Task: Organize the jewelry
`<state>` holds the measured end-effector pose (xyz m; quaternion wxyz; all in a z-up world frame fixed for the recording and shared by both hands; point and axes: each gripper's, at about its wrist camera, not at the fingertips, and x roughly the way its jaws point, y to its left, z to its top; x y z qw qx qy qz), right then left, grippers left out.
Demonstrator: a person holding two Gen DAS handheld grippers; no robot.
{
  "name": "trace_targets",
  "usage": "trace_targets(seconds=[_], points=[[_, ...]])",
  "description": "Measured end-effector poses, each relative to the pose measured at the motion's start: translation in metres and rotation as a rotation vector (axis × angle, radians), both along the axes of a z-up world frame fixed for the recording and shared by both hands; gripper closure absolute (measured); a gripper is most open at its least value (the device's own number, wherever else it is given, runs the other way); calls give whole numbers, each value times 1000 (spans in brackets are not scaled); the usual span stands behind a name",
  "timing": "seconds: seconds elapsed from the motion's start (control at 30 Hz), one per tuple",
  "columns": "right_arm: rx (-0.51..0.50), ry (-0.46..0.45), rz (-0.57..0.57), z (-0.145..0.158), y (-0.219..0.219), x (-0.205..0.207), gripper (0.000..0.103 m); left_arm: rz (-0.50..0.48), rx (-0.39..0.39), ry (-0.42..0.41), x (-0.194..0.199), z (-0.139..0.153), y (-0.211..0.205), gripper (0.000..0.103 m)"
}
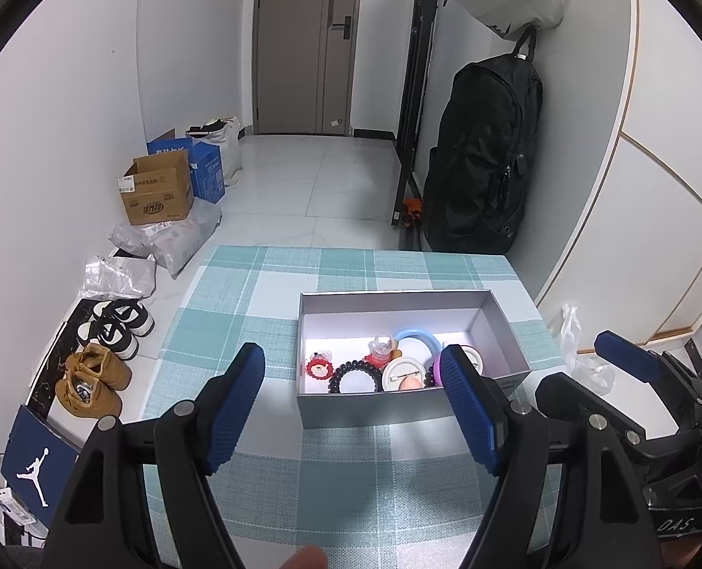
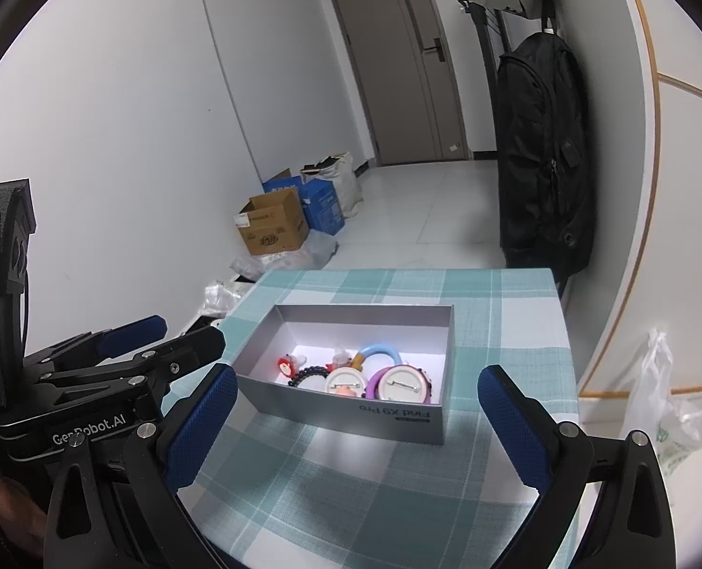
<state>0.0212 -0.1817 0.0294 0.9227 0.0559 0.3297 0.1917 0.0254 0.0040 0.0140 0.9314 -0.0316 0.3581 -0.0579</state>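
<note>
An open grey box (image 1: 503, 332) (image 2: 398, 419) stands on the checked tablecloth (image 1: 265, 294) (image 2: 351, 488). Inside lie a dark bead bracelet (image 1: 353, 372) (image 2: 309, 372), a red charm (image 1: 318, 369) (image 2: 284, 366), a blue and pink ring toy (image 1: 420, 336) (image 2: 379, 353), and round white badges (image 1: 401, 374) (image 2: 404, 383). My left gripper (image 1: 355, 408) is open and empty, just in front of the box. My right gripper (image 2: 358, 422) is open and empty, also in front of the box. Each gripper shows at the side of the other's view.
A black backpack (image 1: 486, 151) (image 2: 543, 151) hangs by the table's far right corner. Cardboard boxes (image 1: 159, 189) (image 2: 272, 223), bags and shoes (image 1: 97, 377) lie on the floor at the left. A plastic bag (image 2: 669, 417) sits at the right.
</note>
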Motion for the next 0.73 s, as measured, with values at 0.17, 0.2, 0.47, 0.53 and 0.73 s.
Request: trace_targets(seconds=[0.17,0.2,0.47,0.53,0.73], points=[[1,0,-2,0,-1,-1,1,1,1,0,0,0,0,31],[0,-1,-1,0,0,0,1,1,-1,3,0,0,0,31],[-1,0,-5,-1,-1,0,1,6,-9,13,2,-1,1,31],[-1,-1,-5,-1,-1,0,1,6,-13,18,3,-2,1,31],[-1,7,-12,-2,-3,0,1,26,-24,2,3,-2,3,31]])
